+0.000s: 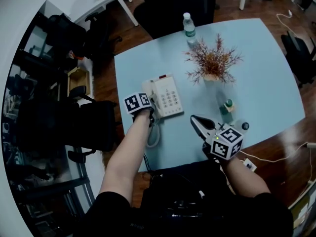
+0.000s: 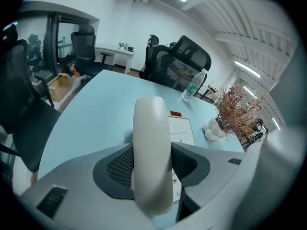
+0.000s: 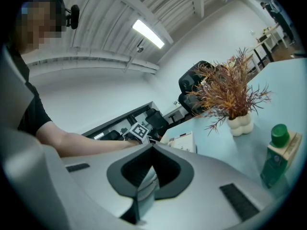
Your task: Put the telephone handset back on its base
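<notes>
The white telephone base [image 1: 168, 97] sits left of centre on the pale blue table [image 1: 266, 83]. My left gripper [image 1: 149, 113] is shut on the white handset [image 2: 152, 143], which lies lengthwise over the left side of the base [image 2: 182, 131]. Whether the handset rests in its cradle cannot be told. A coiled cord [image 1: 154, 136] hangs off the table's near edge. The right gripper [image 1: 195, 118] hovers near the front edge, right of the phone, and in the right gripper view [image 3: 152, 152] its jaws meet with nothing between them.
A dried plant in a white vase [image 1: 213, 65] stands right of the phone. A water bottle [image 1: 189, 29] is at the far edge. A green-capped carton [image 1: 227, 108] is close to the right gripper. Black office chairs [image 1: 173, 6] surround the table.
</notes>
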{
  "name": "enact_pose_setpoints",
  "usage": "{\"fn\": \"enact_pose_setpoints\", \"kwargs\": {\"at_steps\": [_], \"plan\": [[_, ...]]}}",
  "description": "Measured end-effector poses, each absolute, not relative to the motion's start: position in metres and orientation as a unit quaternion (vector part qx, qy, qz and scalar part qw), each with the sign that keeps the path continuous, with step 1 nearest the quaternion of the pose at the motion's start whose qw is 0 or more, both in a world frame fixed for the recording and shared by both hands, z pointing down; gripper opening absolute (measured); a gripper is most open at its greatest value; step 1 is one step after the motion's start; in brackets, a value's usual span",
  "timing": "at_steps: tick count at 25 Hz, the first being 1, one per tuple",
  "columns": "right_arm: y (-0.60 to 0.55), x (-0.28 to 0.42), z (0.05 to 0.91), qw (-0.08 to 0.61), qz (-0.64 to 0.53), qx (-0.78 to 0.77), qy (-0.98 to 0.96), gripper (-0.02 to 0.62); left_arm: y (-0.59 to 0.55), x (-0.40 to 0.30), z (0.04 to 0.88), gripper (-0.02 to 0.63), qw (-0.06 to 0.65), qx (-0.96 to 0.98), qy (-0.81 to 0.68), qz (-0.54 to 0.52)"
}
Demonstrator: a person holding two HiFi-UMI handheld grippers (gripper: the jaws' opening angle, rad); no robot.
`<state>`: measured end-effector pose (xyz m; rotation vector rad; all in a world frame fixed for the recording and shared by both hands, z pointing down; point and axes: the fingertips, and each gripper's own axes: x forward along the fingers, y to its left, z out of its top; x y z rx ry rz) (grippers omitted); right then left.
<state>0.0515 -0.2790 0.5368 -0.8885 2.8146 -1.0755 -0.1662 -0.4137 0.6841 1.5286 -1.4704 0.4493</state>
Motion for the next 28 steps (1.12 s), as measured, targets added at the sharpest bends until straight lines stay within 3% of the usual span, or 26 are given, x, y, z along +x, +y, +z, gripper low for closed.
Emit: {"fn": "enact_pose_setpoints", "kwargs": {"at_steps": [19, 28], "plan": [[-0.279, 0.062, 0.542, 0.000, -0.342, -0.301, 0.890, 0.015, -0.426, -0.163, 0.688, 0.224, 0.459, 0.622, -0.610, 0.177], [-0.274, 0.058, 0.537, -0.002, -0.334, -0.301, 0.893, 0.015, -0.435, -0.172, 0.647, 0.222, 0.396, 0.655, -0.626, 0.150]]}}
